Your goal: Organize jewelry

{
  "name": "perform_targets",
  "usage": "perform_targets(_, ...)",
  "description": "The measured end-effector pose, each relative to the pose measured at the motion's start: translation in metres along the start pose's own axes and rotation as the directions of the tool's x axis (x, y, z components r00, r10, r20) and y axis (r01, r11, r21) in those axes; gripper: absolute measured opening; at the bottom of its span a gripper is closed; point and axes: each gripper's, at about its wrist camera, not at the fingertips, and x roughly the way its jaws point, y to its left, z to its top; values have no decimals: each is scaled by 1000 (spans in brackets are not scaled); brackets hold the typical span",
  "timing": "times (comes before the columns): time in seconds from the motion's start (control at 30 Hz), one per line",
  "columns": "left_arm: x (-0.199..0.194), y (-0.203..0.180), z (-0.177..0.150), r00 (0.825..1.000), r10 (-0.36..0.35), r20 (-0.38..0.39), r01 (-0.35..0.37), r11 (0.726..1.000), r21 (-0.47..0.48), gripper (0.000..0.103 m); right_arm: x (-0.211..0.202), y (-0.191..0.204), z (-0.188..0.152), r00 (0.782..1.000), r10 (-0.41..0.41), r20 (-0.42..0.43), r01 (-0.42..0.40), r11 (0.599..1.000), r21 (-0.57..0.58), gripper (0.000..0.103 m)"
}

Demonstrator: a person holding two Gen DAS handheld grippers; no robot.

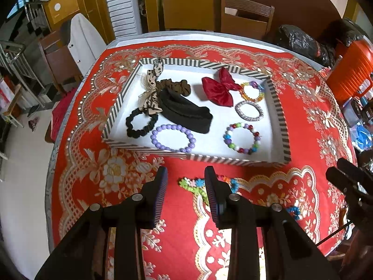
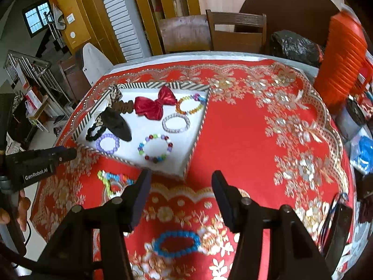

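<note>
Both tools hang above the table with nothing in them. Left tool (image 1: 186,175) has its two fingers apart, and only red cloth shows in the gap. Right tool (image 2: 180,177) has its fingers spread wider, and they hold nothing too.

Under them lies a red tablecloth (image 1: 303,116) with gold flowers. A striped tray (image 1: 278,107) with a white floor sits in the middle of the table, toward the far edge.

Inside the tray are many pretty things. A purple bead bracelet (image 1: 172,138) lies by the tray's near wall. Next to it is a black scrunchie (image 1: 139,123). A bracelet with beads of many colours (image 1: 242,138) lies near the tray's right wall. Behind that one is a silver bracelet (image 1: 249,110), and behind that an orange and purple bracelet (image 1: 253,91). A red bow (image 1: 219,88) touches this last one. A black hair piece (image 1: 186,113), a brown scrunchie (image 1: 174,86) and a spotted bow (image 1: 150,88) fill the left side.

Two things lie outside the tray, on the cloth by the near edge of the table. A flower bead bracelet (image 2: 112,182) lies just past the left tool's fingers. A blue bead bracelet (image 2: 177,243) lies low between the right tool's fingers, not touched.

An orange basket (image 2: 342,70) stands at the right edge of the table.
</note>
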Motion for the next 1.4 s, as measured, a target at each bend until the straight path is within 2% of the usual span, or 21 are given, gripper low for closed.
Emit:
perform_targets(0.27, -2, -8, -12, 1000, -14, -16, 14, 1000, 3, 19, -6, -16, -28, 999, -9, -34, 10, 1000, 13, 58)
perform_targets(0.47, 11, 3, -25, 997, -40, -69, 38, 999, -24, 19, 5, -29, -52, 995, -14, -94, 18, 999, 36, 58)
perform_targets(0.63, 29, 13, -34, 984, -104, -142, 95, 993, -68, 19, 21, -35, -72, 990, -2, -138, 10, 998, 57, 58)
perform_targets(0.8, 48, 16, -37, 972, -135, -190, 120, 989, -89, 19, 34, -43, -81, 986, 23, -165, -6, 994, 105, 58)
perform_targets(0.93, 61, 19, -36, 964, -164, -211, 145, 984, -105, 19, 40, -35, -82, 987, 19, -161, -7, 997, 72, 58)
perform_targets(1.23, 80, 18, -26, 962, -159, -221, 148, 987, -65, 19, 58, -18, -88, 980, -4, -199, 6, 1000, 8, 56)
perform_targets(1.4, 84, 8, -16, 967, -140, -214, 145, 989, 8, 19, 62, -13, -89, 980, -43, -194, 39, 999, -25, 55)
